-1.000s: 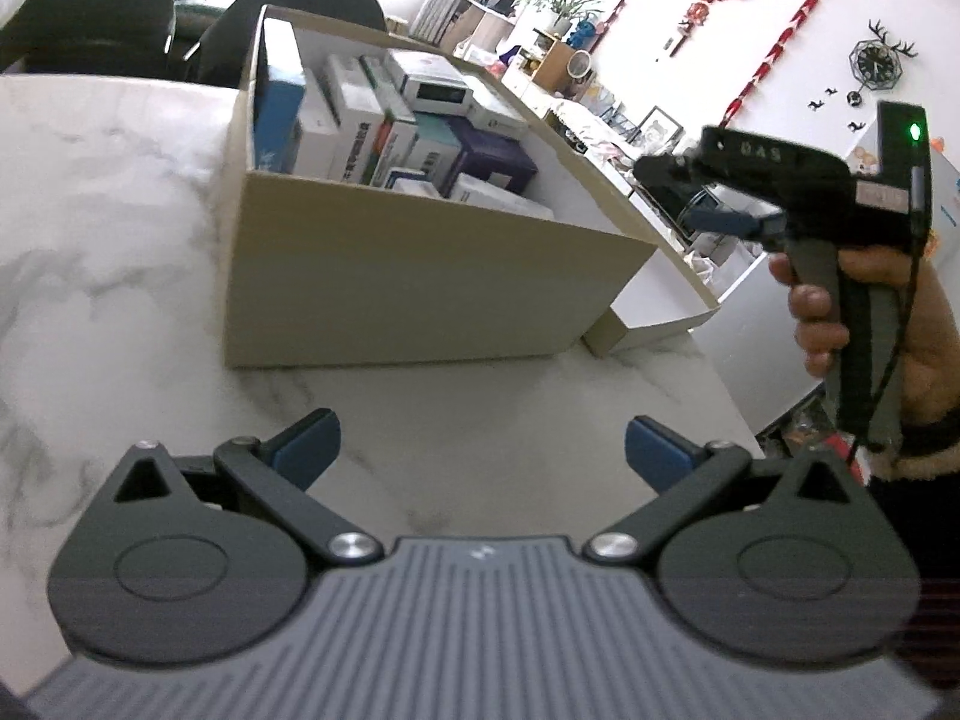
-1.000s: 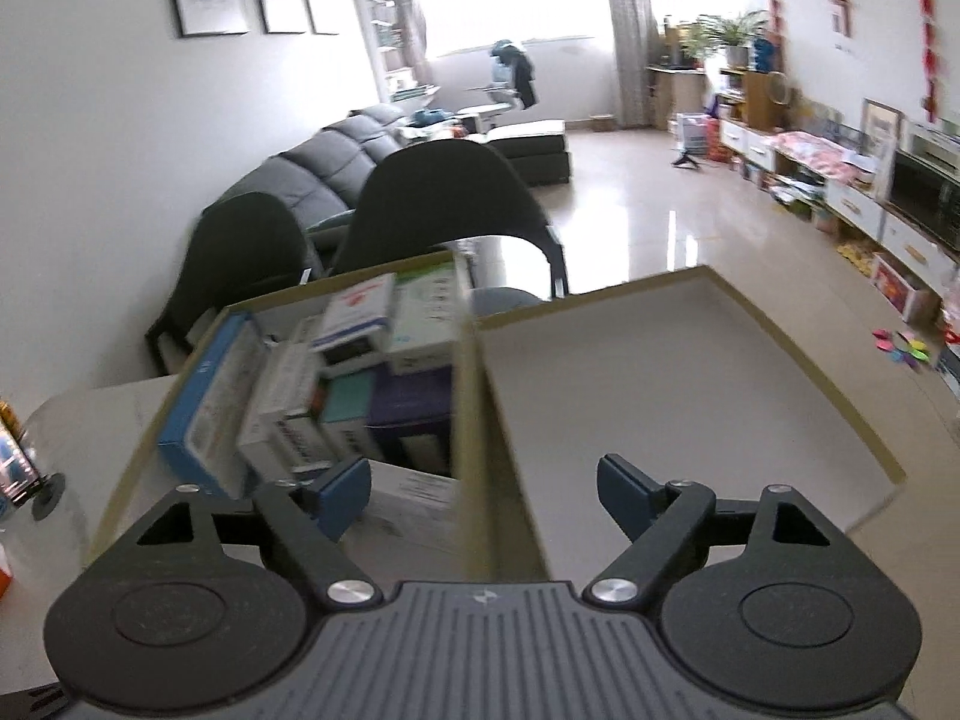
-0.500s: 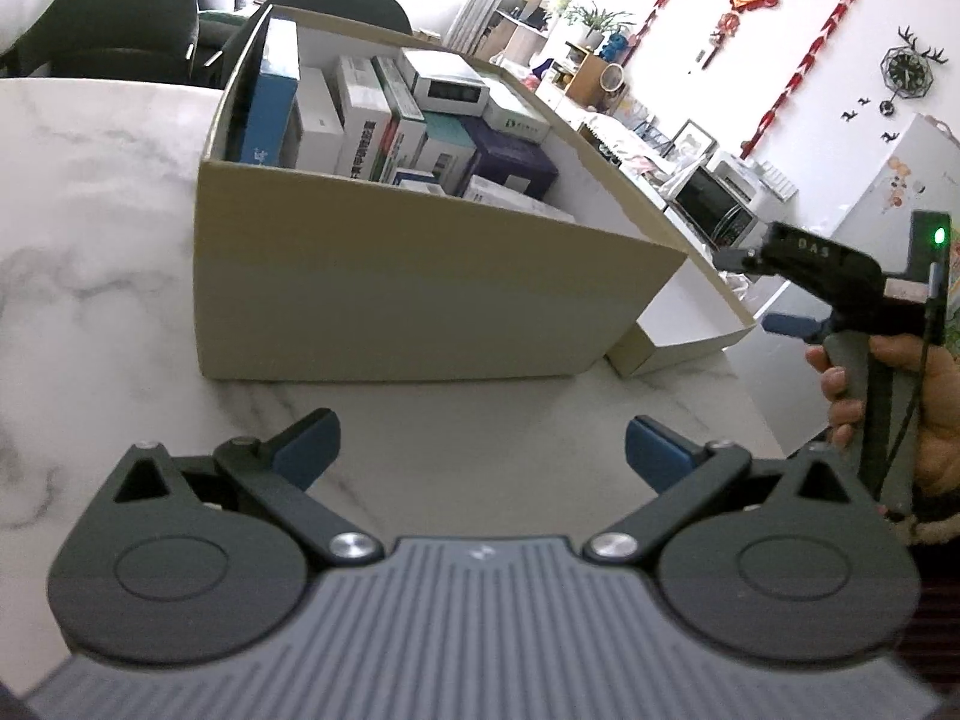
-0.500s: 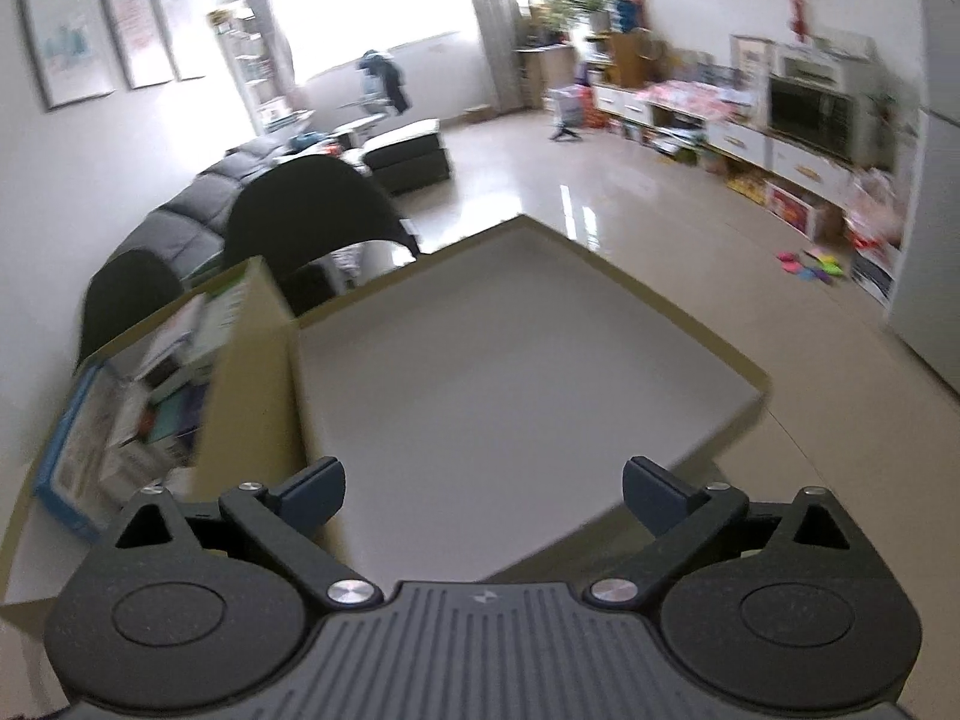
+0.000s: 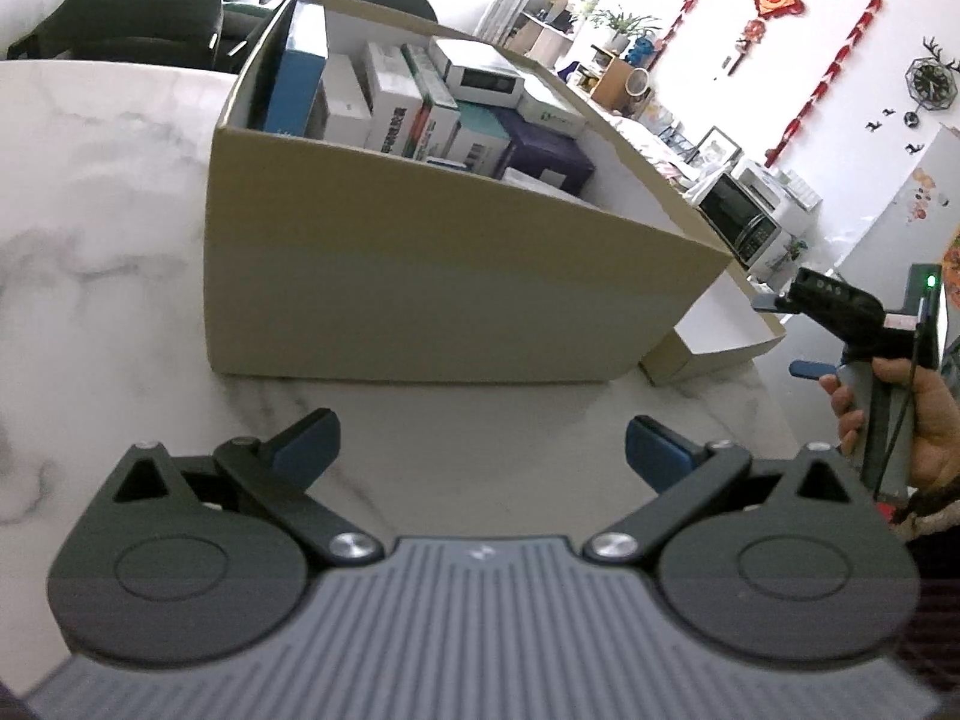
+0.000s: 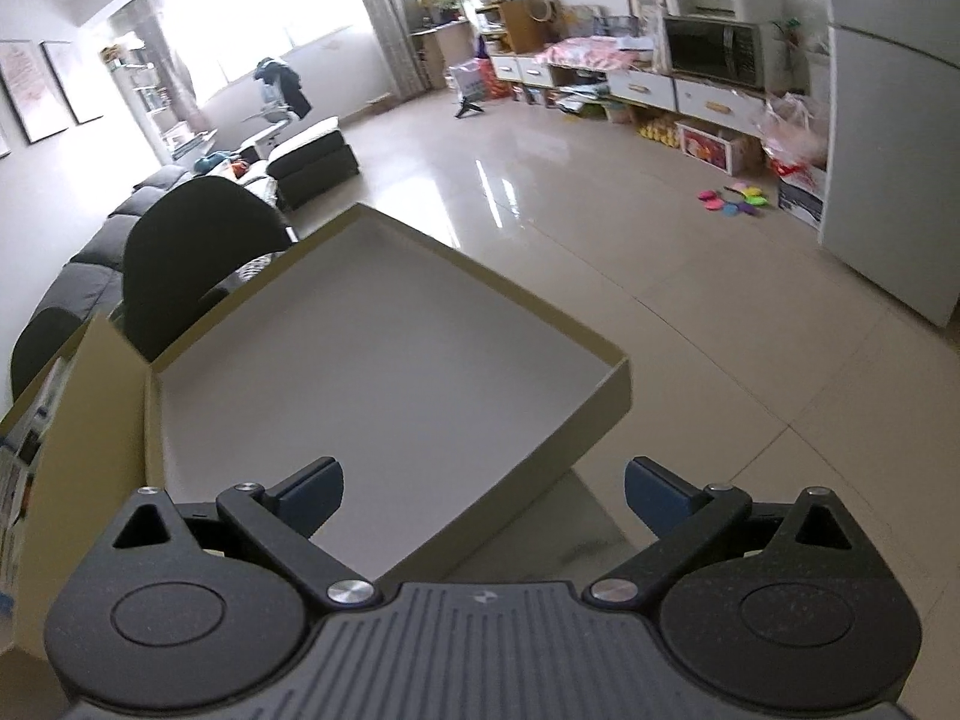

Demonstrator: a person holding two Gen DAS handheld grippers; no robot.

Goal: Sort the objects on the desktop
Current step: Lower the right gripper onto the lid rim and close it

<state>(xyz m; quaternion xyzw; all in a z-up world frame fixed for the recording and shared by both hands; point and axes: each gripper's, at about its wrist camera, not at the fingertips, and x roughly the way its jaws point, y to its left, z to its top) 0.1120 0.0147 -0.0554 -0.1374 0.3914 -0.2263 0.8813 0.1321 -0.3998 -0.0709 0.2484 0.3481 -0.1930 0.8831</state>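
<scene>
Hand-held gripper jaws gape empty on both sides, the right (image 6: 483,495) just widened, beside a cardboard box (image 5: 420,294) already packed; its lid (image 6: 384,372) lies off.

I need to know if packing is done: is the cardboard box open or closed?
Open. The cardboard box shows packed cartons from above, and its lid lies upturned and empty beside it.

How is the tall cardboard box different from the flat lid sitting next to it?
The cardboard box has tall walls; the lid is a shallow tray with a low rim. The box is packed with small cartons standing on end; the lid holds nothing. The box rests wholly on the marble table; the lid juts past the table edge over the floor. Both are tan outside and white inside, and they sit side by side.
</scene>
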